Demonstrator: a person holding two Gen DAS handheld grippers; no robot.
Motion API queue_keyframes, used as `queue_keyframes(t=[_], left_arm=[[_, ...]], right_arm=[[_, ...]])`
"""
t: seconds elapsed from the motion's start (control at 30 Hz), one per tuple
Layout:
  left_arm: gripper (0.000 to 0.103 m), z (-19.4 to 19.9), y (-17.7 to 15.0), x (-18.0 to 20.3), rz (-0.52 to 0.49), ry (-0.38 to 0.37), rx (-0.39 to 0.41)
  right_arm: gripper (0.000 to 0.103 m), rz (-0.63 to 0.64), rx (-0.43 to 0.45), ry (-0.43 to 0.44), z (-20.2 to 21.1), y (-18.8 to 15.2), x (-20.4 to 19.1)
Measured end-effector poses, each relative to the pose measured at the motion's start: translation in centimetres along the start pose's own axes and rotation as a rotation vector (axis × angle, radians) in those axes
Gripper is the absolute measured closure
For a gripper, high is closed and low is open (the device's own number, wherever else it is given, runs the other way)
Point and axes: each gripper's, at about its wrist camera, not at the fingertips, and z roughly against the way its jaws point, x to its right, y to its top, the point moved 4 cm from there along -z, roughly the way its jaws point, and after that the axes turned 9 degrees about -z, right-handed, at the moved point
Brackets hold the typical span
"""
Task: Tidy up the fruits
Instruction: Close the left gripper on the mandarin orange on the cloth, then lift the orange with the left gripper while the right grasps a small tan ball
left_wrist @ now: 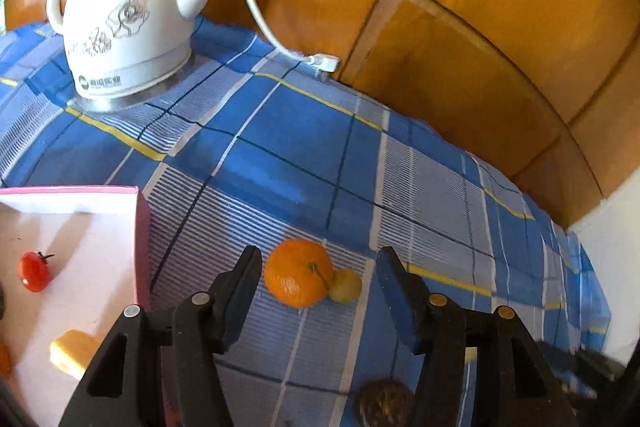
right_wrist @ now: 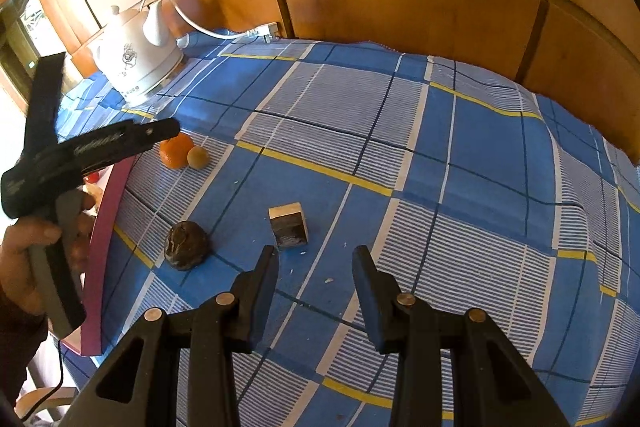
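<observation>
Your left gripper hangs with its jaws spread wide and empty, and the orange sits between the fingertips, a little toward the left one. It rests on the plaid cloth, touching a small yellow-green fruit at its 3 o'clock. Judge the orange light, firm and round, with skin that gives slightly; close across its widest part, below the stem, so it cannot roll out. Expect the small fruit to roll when nudged. At 9 o'clock the pink-rimmed box holds a cherry tomato and a yellow piece. Your right gripper is likewise open and empty, near a dark brown fruit and a wooden block.
</observation>
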Motion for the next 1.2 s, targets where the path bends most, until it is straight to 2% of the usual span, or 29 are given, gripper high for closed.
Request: queue_keyframes(t=[0.27, 0.33, 0.37, 0.6, 0.77, 0.93, 1.1, 1.2], left_arm=[[0.049, -3.1, -0.2, -1.2, 0.038, 0.016, -0.048], [0.06, -3.2, -0.2, -1.2, 0.029, 0.019, -0.051], [0.062, -3.2, -0.2, -1.1, 0.022, 0.023, -0.055], [0.065, -3.0, -0.7, -1.1, 0.001, 0.014, -0.06], [0.065, -1.0, -1.3, 0.0, -0.037, -0.013, -0.03], [0.065, 3.4, -2.8, 2.0, -0.086, -0.061, 0.019], [0.065, 7.1, -7.0, 4.8, -0.224, -0.049, 0.028], [0.065, 7.9, -9.9, 5.9, -0.284, -0.033, 0.017]], right_arm=[[0.064, 0.008, -0.008, 0.005, -0.1, 0.0, -0.2], [0.064, 0.004, -0.007, 0.006, -0.1, 0.1, -0.1], [0.064, 0.002, -0.007, 0.004, -0.1, 0.1, -0.1], [0.064, 0.008, -0.004, -0.004, -0.1, 0.1, -0.1], [0.064, -0.001, -0.007, -0.015, -0.3, 0.1, 0.4], [0.064, -0.008, 0.005, -0.022, 0.0, 0.2, 0.7], [0.064, -0.005, 0.013, -0.024, 0.1, 0.2, 0.6], [0.064, -0.004, 0.021, -0.023, 0.3, 0.2, 0.6]])
